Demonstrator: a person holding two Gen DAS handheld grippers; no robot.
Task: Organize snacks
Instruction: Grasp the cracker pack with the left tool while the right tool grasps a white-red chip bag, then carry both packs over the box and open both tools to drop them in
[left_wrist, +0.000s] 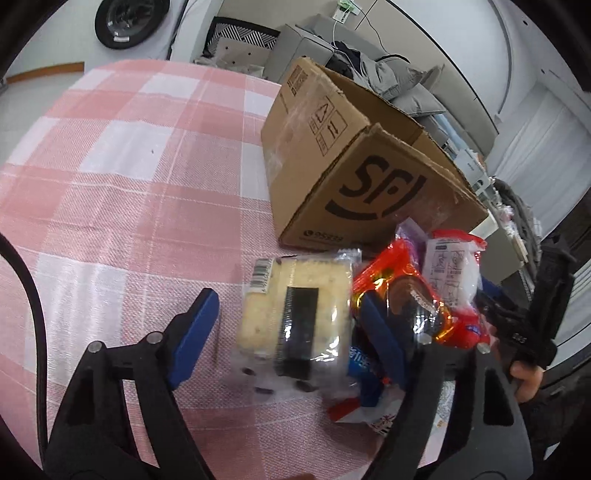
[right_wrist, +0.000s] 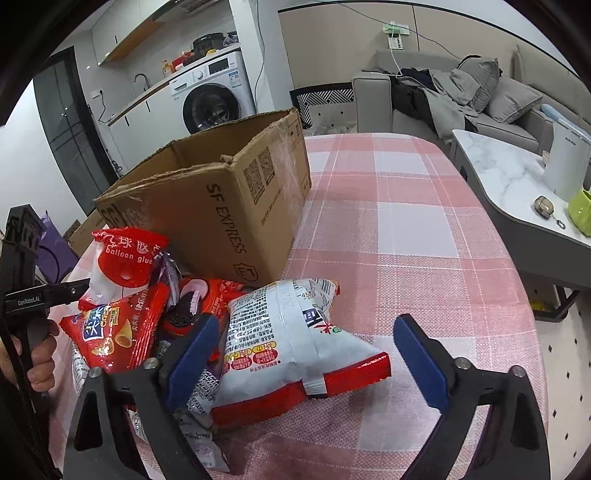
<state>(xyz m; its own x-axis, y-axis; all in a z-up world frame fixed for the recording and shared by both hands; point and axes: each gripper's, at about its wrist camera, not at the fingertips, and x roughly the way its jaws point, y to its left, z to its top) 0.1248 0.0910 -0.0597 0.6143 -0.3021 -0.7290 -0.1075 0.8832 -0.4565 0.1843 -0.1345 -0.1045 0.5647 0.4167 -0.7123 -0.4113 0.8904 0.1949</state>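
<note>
A pile of snack packs lies on the pink checked tablecloth in front of an open cardboard box (left_wrist: 332, 155), also in the right wrist view (right_wrist: 221, 199). My left gripper (left_wrist: 291, 328) is open around a clear pack of pale crackers (left_wrist: 291, 314); its fingers do not touch it. Beside it lie a red cookie pack (left_wrist: 402, 302) and a red-and-white balloon glue bag (left_wrist: 450, 273). My right gripper (right_wrist: 310, 354) is open around a white-and-red chip bag (right_wrist: 295, 343). A red crisp bag (right_wrist: 114, 332) and the balloon glue bag (right_wrist: 122, 258) lie to its left.
The tablecloth (left_wrist: 129, 166) stretches left of the box. A grey sofa (right_wrist: 480, 99) with clothes stands behind the table. A marble side table (right_wrist: 509, 184) with a white appliance and green cup stands at the right. A washing machine (right_wrist: 210, 96) is at the back.
</note>
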